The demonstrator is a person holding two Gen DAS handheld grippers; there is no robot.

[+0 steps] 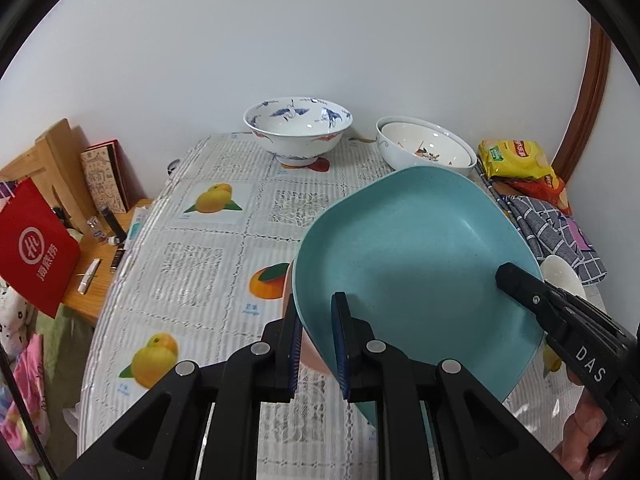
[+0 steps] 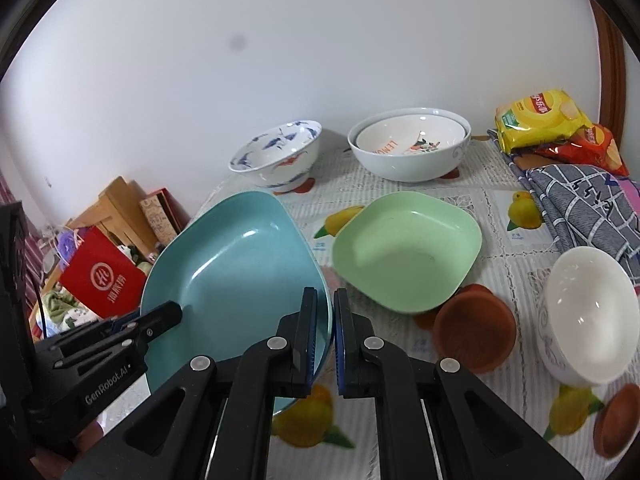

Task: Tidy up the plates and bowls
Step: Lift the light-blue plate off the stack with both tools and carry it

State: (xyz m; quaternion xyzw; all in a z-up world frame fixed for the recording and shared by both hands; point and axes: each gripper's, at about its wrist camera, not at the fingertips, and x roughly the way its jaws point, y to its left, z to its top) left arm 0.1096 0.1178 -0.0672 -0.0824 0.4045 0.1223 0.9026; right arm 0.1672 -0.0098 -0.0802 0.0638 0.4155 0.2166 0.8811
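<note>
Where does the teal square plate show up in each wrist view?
Left wrist: teal plate fills lower right, its near rim between the left gripper jaws.
Right wrist: teal plate sits lower left, its right rim between the right gripper jaws.
Shared landmark: blue-and-white crane bowl by the wall.

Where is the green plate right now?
The green plate sits flat on the table in the right wrist view, right of the blue plate, in front of the stacked white bowls.
</note>
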